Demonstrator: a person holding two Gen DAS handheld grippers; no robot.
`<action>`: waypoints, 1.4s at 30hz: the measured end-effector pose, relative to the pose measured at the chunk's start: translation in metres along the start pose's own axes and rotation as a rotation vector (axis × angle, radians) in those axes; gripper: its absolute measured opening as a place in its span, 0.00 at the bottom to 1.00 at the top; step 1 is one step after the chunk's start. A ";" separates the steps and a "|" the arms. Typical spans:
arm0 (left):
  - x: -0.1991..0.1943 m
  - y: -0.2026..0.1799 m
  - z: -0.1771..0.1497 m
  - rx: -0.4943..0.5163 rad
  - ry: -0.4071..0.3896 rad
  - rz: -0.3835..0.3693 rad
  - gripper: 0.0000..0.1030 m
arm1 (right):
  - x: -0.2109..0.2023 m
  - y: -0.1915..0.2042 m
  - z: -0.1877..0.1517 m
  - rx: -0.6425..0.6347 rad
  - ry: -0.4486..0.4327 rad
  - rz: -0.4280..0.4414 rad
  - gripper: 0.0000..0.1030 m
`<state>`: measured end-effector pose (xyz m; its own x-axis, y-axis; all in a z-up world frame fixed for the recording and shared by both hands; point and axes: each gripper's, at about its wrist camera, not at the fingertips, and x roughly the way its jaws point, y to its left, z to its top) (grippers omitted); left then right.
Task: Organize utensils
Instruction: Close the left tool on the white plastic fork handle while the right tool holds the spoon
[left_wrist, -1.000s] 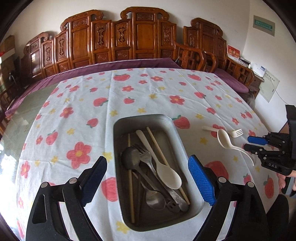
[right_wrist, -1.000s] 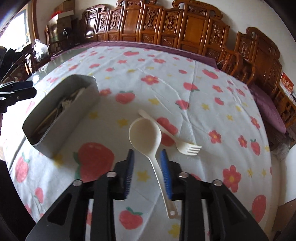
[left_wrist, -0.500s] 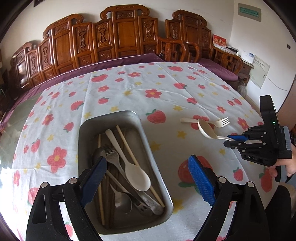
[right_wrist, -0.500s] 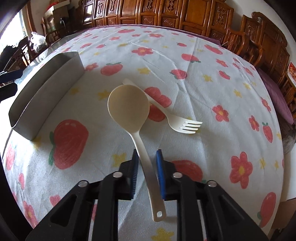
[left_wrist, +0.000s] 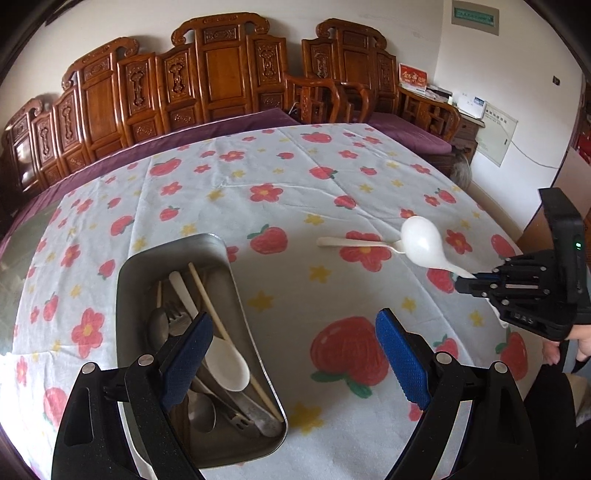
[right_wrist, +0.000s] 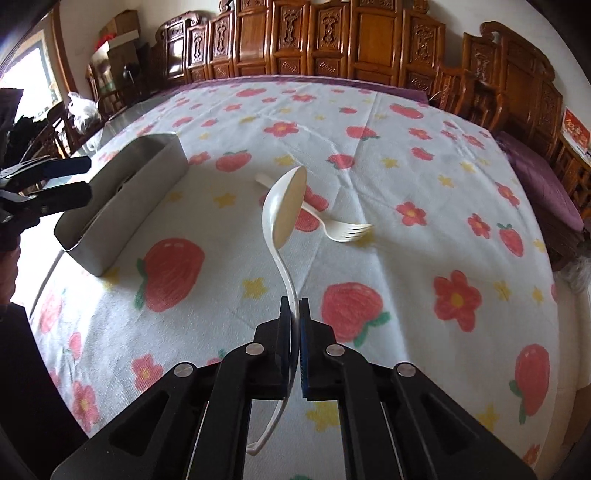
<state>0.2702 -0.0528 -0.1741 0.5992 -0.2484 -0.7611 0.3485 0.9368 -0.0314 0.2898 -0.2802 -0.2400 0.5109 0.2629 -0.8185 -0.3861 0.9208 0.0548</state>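
My right gripper (right_wrist: 294, 306) has its jaws closing on the handle of a cream plastic spoon (right_wrist: 284, 206), the pads pressing it. The spoon is lifted off the cloth, its bowl turned on edge. A cream plastic fork (right_wrist: 343, 230) lies on the tablecloth just beyond it. In the left wrist view the same spoon (left_wrist: 421, 243) hangs above the fork (left_wrist: 347, 242), held by the right gripper (left_wrist: 467, 280). My left gripper (left_wrist: 293, 332) stands open and empty over the right rim of the metal tray (left_wrist: 236, 288), which holds a white spoon (left_wrist: 225, 362), chopsticks and metal cutlery.
The tray (right_wrist: 125, 206) sits left of the spoon, with the left gripper (right_wrist: 48, 181) beside it. A strawberry-print cloth (left_wrist: 332, 184) covers the round table. Carved wooden chairs (left_wrist: 221, 74) ring the far side. A hand (left_wrist: 554, 354) holds the right gripper at the table's edge.
The right gripper shut on the spoon's handle and lifted it off the cloth, the bowl tipping on edge. The left gripper slid right, from over the tray's middle toward its right rim, still open.
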 end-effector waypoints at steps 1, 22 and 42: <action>0.002 -0.003 0.002 0.001 0.004 -0.006 0.83 | -0.004 -0.002 -0.002 0.001 -0.007 -0.005 0.05; 0.121 -0.098 0.069 0.360 0.155 -0.038 0.80 | -0.033 -0.089 -0.036 0.174 -0.054 -0.064 0.05; 0.175 -0.120 0.076 0.477 0.362 -0.169 0.21 | -0.032 -0.084 -0.035 0.177 -0.048 -0.037 0.05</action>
<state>0.3879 -0.2269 -0.2543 0.2547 -0.2058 -0.9449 0.7506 0.6581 0.0590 0.2788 -0.3758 -0.2388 0.5603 0.2376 -0.7935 -0.2277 0.9652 0.1282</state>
